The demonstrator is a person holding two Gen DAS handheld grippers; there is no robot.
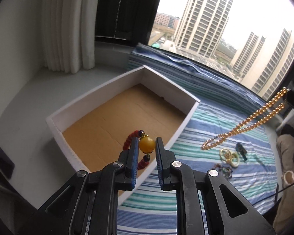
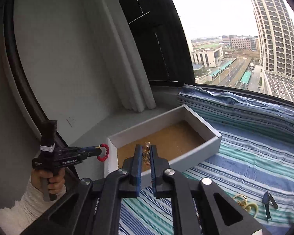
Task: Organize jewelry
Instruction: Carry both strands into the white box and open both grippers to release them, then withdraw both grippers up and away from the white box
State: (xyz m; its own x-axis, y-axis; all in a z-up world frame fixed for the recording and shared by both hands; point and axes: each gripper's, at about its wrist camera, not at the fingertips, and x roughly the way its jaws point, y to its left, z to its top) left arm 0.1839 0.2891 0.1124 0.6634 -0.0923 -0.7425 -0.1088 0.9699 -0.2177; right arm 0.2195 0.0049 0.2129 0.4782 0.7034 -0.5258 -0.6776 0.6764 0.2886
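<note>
Pinching bracelet (image 1: 142,146), left hand-held gripper (image 1: 146,146)

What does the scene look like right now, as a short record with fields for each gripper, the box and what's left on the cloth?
left gripper: shut on red bead bracelet, held above box
right gripper: shut on gold bead necklace, strand hanging in the air
box: white walls, brown floor, nothing inside
striped cloth: cream rings, dark clip, small bead pile
</note>
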